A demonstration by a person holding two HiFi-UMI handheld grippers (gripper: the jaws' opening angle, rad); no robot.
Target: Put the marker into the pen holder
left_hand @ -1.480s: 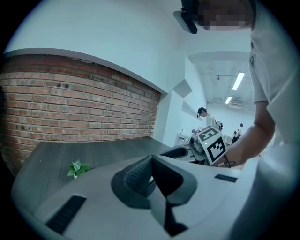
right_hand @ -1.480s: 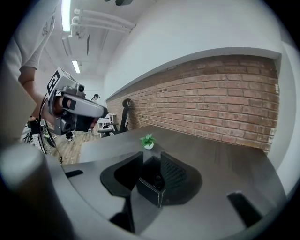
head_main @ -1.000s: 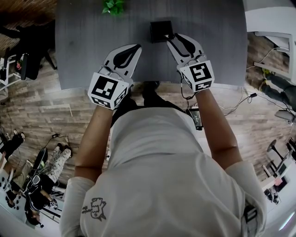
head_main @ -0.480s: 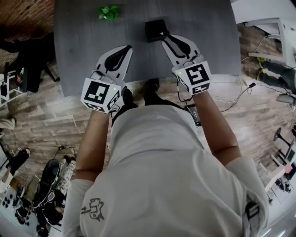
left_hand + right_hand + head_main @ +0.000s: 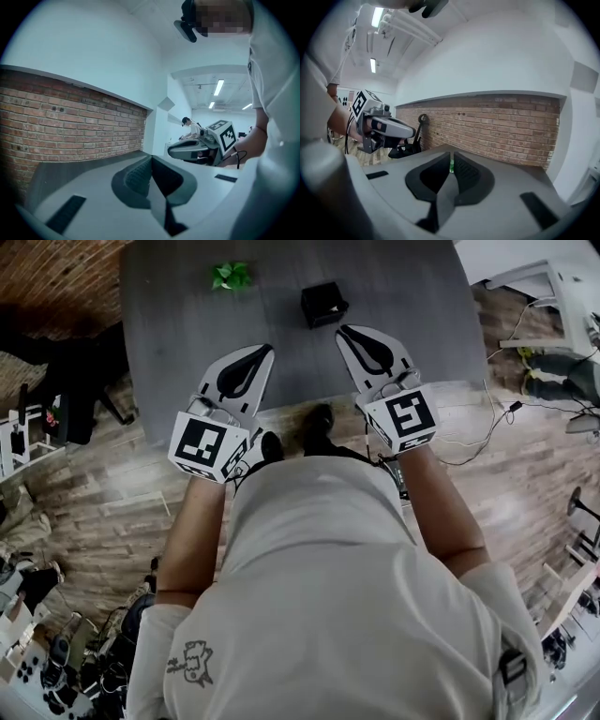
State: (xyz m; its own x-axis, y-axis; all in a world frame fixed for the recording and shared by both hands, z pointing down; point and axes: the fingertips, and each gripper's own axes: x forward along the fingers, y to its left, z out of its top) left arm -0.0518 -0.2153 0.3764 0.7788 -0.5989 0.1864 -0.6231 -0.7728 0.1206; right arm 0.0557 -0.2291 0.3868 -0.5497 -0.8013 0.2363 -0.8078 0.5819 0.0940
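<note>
The black square pen holder [image 5: 323, 304] stands on the dark grey table [image 5: 169, 352], toward its far side. I cannot make out a marker anywhere. My right gripper [image 5: 344, 331] hovers just short of the holder, a little to its right. Its jaws are closing, only a thin slit [image 5: 451, 161] is left between them, and nothing is held there. My left gripper [image 5: 263, 350] hangs over the table's near half with its jaws shut and empty [image 5: 151, 158]. Each gripper shows side-on in the other's view: the left gripper [image 5: 389, 129] and the right gripper [image 5: 194, 149].
A small green plant [image 5: 231, 276] sits at the table's far left, left of the holder. A brick wall [image 5: 497, 126] runs behind the table. The table's near edge lies just under my wrists. Cables and chairs are on the wooden floor around.
My right gripper has drawn back from the pen holder toward me, and its jaws have narrowed from wide open to a thin slit. The left gripper has barely moved.
</note>
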